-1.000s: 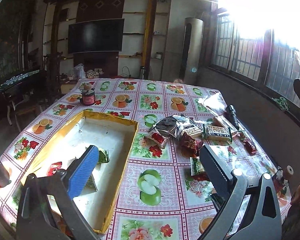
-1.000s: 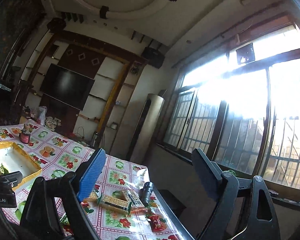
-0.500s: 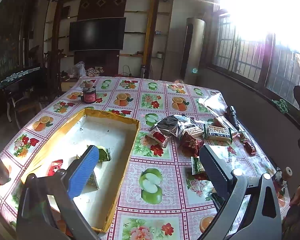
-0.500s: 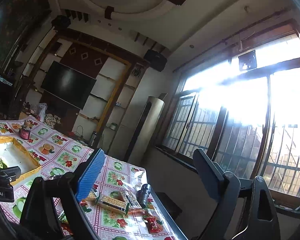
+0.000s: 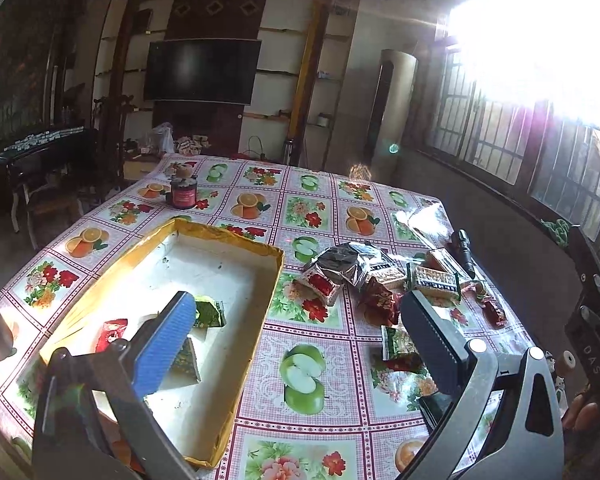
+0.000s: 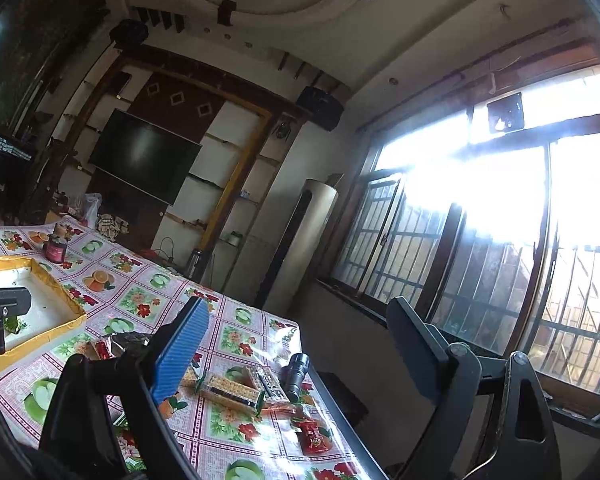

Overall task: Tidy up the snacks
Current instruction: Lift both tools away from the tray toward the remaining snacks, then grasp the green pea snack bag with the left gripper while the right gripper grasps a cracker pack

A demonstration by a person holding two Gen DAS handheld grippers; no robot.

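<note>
Little had shifted: we kept both the left gripper (image 5: 296,336) and right gripper (image 6: 296,328) wide open, empty, above loose snack packets (image 5: 384,276) awaiting the yellow-rimmed box (image 5: 268,280).

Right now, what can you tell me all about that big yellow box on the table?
The box is a wide, shallow, open tray with no lid, and looks like cardboard. Its rim and outer walls are yellow and a bit crumpled; the inside is white with small dark specks. It lies flat on the fruit-print tablecloth, on the left, apart from the snack pile. Inside lie a few packets: green ones and a red one. The left tongs hang open above its near end, not touching it.
</note>
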